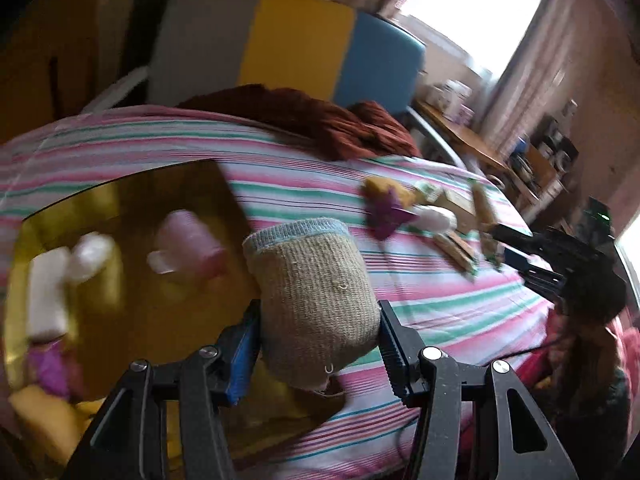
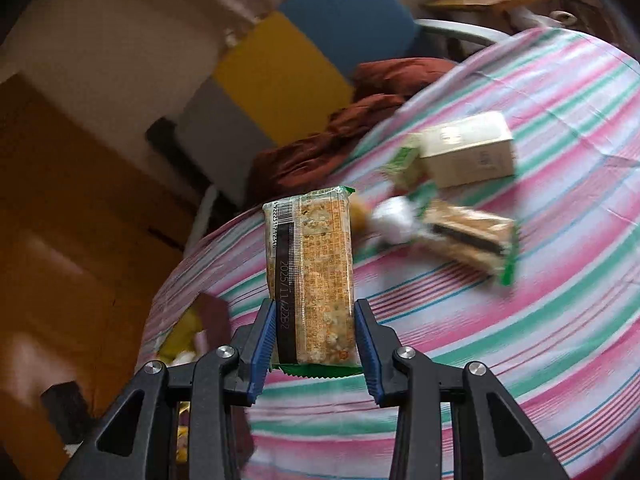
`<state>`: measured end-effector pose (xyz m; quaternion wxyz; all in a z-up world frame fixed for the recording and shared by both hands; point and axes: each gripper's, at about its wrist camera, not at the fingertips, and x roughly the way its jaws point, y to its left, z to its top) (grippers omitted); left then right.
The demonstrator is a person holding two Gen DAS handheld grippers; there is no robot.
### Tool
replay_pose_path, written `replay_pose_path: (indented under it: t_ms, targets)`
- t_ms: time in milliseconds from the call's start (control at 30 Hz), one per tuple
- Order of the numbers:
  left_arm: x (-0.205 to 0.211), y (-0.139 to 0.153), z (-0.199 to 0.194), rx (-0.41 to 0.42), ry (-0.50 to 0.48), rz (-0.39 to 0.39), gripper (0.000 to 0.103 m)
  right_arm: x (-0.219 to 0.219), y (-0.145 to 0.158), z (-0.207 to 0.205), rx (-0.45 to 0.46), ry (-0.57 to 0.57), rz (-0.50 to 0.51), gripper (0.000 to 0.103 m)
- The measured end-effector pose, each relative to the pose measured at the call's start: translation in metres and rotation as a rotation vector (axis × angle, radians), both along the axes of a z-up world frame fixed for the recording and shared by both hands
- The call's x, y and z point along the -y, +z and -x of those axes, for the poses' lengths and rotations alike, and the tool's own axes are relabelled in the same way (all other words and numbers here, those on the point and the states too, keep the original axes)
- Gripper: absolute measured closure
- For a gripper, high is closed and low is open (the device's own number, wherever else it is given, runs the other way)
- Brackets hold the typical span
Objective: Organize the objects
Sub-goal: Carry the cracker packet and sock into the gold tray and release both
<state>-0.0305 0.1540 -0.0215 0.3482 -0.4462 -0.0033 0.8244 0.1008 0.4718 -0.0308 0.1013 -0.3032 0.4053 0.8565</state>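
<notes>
Left hand-held gripper (image 1: 320,344) clamps rolled sock (image 1: 312,300); right hand-held gripper (image 2: 316,340) clamps snack bar (image 2: 310,276).

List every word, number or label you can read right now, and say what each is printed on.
"2025/11/22B2" (last characters unsure): black strip on the clear-wrapped, green-edged rice cracker bar held by the right gripper.
"692225171?2348" (partly unsure): digits beside its barcode.
Orange print on that wrapper: too small.
Beige cardboard box logo: blurred.
Beige knitted sock with blue cuff in the left gripper: no text.

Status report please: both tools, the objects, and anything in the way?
Left tool shut on beige knitted sock. Right tool shut on clear-wrapped cereal bar. Both above striped bedsheet; nothing blocking.
</notes>
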Motion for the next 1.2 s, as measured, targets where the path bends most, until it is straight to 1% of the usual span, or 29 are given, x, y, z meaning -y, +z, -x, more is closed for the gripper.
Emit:
replay_pose_path:
  t_ms: [67, 167, 267, 333, 367, 500, 600, 633, 667, 733, 833, 933, 1067, 1133, 1200]
  targets:
    - [0.020, -0.001, 0.006, 0.002, 0.047, -0.004, 0.048, 0.011, 0.007, 0.001, -0.007, 0.044, -0.010, 0.065]
    - [0.051, -0.005, 0.017, 0.004, 0.129, 0.001, 0.048, 0.038, 0.015, 0.014, -0.018, 0.144, -0.015, 0.065]
    - [0.079, -0.010, 0.023, 0.001, 0.200, 0.009, 0.048, 0.073, 0.019, 0.037, -0.014, 0.256, -0.024, 0.065]
    - [0.098, -0.013, 0.026, 0.002, 0.240, 0.013, 0.048, 0.104, 0.020, 0.058, -0.011, 0.350, -0.036, 0.065]
    - [0.107, -0.015, 0.028, 0.002, 0.262, 0.015, 0.047, 0.112, 0.021, 0.064, -0.010, 0.377, -0.042, 0.065]
    - [0.128, -0.022, 0.034, 0.003, 0.324, 0.029, 0.047, 0.170, 0.023, 0.103, 0.015, 0.548, -0.095, 0.065]
    - [0.143, -0.027, 0.039, 0.010, 0.368, 0.036, 0.047, 0.206, 0.021, 0.128, 0.040, 0.641, -0.147, 0.063]
    - [0.146, -0.029, 0.039, 0.014, 0.384, 0.040, 0.044, 0.217, 0.021, 0.134, 0.048, 0.649, -0.182, 0.062]
    - [0.150, -0.030, 0.040, 0.017, 0.396, 0.043, 0.043, 0.224, 0.020, 0.139, 0.058, 0.657, -0.212, 0.055]
    - [0.157, -0.030, 0.041, 0.015, 0.426, 0.043, 0.037, 0.238, 0.017, 0.150, 0.079, 0.662, -0.259, 0.049]
    - [0.167, -0.028, 0.040, 0.002, 0.460, 0.045, 0.033, 0.248, 0.014, 0.151, 0.095, 0.664, -0.312, 0.048]
    - [0.172, -0.023, 0.037, -0.027, 0.475, 0.055, 0.029, 0.254, 0.007, 0.146, 0.126, 0.655, -0.369, 0.035]
    - [0.166, -0.015, 0.033, -0.077, 0.468, 0.064, 0.027, 0.258, 0.012, 0.130, 0.134, 0.616, -0.513, 0.034]
    - [0.160, -0.011, 0.029, -0.104, 0.451, 0.076, 0.027, 0.263, 0.018, 0.123, 0.125, 0.582, -0.607, 0.034]
    - [0.154, -0.006, 0.025, -0.138, 0.437, 0.092, 0.026, 0.266, 0.023, 0.117, 0.110, 0.555, -0.662, 0.034]
